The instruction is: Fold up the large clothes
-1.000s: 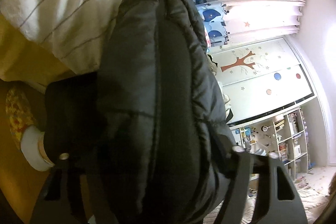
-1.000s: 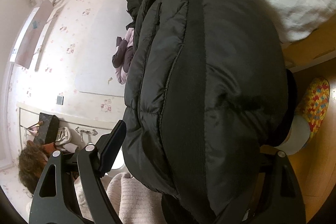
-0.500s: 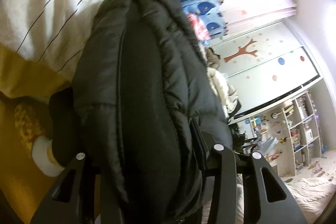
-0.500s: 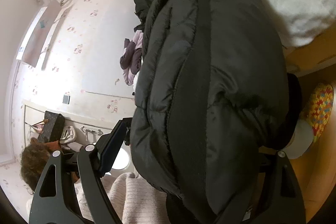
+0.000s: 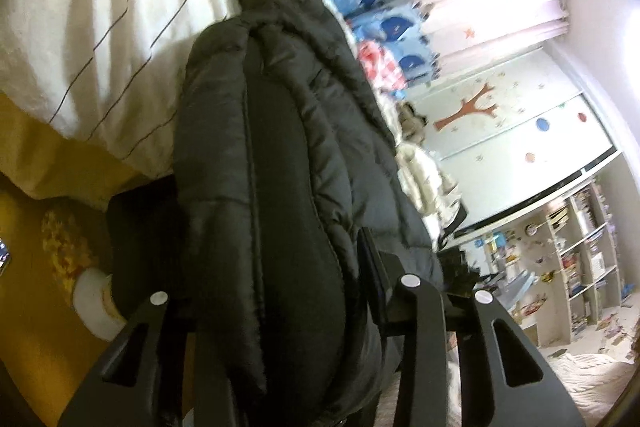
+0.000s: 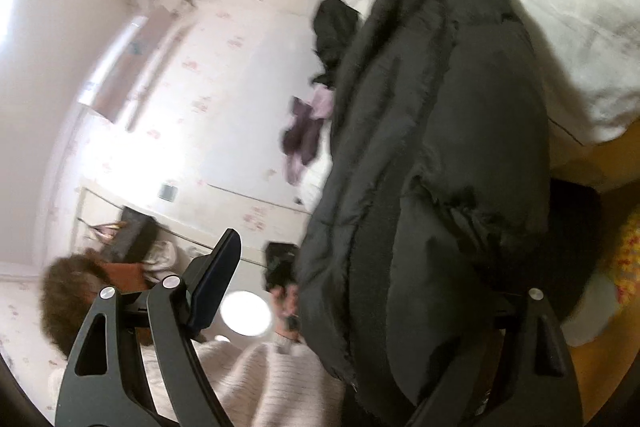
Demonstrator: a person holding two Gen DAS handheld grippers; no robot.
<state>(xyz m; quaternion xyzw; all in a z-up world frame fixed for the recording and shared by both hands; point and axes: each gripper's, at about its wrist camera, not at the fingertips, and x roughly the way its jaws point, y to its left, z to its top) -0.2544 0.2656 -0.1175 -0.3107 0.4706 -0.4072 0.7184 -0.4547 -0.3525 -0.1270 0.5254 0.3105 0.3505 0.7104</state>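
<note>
A black puffer jacket (image 5: 280,147) hangs folded lengthwise off the edge of the white striped bed (image 5: 100,27). My left gripper (image 5: 280,267) has the jacket's lower end between its fingers; the jaws are closing and the right pad (image 5: 374,267) presses into the padding. The left finger is hidden behind the fabric. In the right wrist view the same jacket (image 6: 440,147) fills the right half. My right gripper (image 6: 372,267) stands open: its left finger (image 6: 216,279) is clear of the jacket, and the right one is covered by it.
A person in a pale knit sweater (image 6: 260,379) is low in the right wrist view. Purple clothes (image 6: 304,135) and white garments (image 5: 424,171) lie further along the bed. A colourful slipper (image 5: 64,247) rests on the wooden floor. Shelves (image 5: 580,247) stand far right.
The left jaws have narrowed onto the jacket and the left gripper has risen, showing more of the bed. The right gripper has rolled slightly and kept its wide opening.
</note>
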